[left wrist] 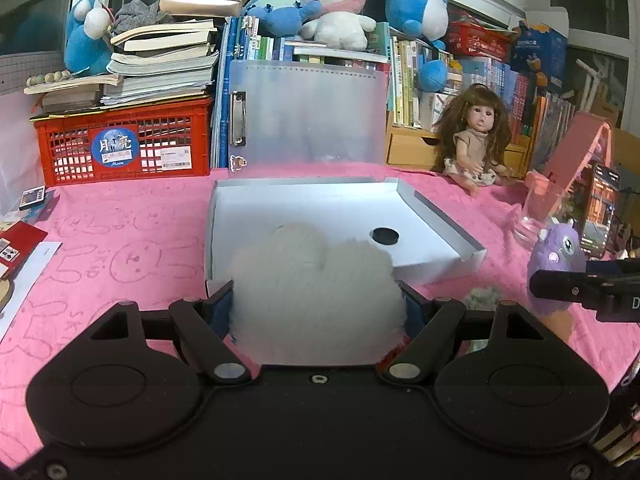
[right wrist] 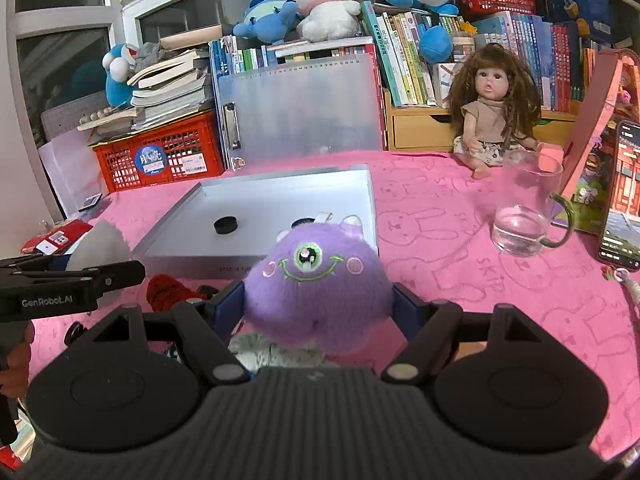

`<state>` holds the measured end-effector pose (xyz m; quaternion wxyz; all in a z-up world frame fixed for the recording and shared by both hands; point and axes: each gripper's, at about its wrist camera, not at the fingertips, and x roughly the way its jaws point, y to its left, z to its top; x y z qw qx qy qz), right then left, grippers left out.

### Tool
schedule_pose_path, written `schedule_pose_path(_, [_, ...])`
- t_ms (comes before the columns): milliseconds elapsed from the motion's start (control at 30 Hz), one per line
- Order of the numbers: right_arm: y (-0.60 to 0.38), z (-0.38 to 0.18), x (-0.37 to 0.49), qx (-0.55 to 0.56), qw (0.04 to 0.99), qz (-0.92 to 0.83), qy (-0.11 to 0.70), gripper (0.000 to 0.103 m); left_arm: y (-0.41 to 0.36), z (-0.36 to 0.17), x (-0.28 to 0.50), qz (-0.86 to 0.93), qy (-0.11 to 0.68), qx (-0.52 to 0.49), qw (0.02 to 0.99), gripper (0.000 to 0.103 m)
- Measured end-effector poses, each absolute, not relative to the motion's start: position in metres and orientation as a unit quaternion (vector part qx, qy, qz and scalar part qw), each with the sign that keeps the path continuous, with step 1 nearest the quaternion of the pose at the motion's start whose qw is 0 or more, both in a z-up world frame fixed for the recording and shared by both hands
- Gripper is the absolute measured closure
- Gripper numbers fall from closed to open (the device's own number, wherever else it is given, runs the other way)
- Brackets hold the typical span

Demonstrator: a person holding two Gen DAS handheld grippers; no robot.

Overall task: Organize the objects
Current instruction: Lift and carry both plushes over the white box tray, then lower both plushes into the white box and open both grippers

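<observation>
My left gripper (left wrist: 314,289) is shut on a fluffy white plush (left wrist: 316,280), its blue pads pressing both sides. Just behind the plush lies a shallow white box (left wrist: 440,216) on the pink cloth, holding a black disc (left wrist: 385,236). My right gripper (right wrist: 318,293) is shut on a purple one-eyed monster plush (right wrist: 316,276), in front of the box's near wall (right wrist: 192,258). The disc (right wrist: 226,225) shows inside the box. The two grippers are side by side: the purple plush (left wrist: 560,252) appears at the left wrist view's right edge, the white plush (right wrist: 100,246) at the right wrist view's left edge.
A red yarn bundle (right wrist: 164,288) and a grey-white fluffy piece (right wrist: 264,350) lie on the cloth below the right gripper. A glass mug (right wrist: 524,216), a phone (right wrist: 624,192) and a doll (right wrist: 492,100) stand to the right. A red crate (left wrist: 120,144), books and plush toys line the back.
</observation>
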<state>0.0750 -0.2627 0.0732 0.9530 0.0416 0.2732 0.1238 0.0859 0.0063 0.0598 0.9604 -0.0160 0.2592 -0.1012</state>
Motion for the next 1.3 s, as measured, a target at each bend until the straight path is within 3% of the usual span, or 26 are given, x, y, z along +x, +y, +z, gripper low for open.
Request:
schedule_pose_path(600, [-0.256,0.089,0.177,0.062,0.946,0.132,0.289,0.025,0.008,0.071,0.187,-0.066,0.275,-0.027,0.959,0.026])
schedule_pose_path(1300, [-0.228,0.036,0.26,0.068,0.915,0.134,0.374,0.025,-0.003,0.022,0.257,-0.043,0.333,-0.007,0.942,0.026])
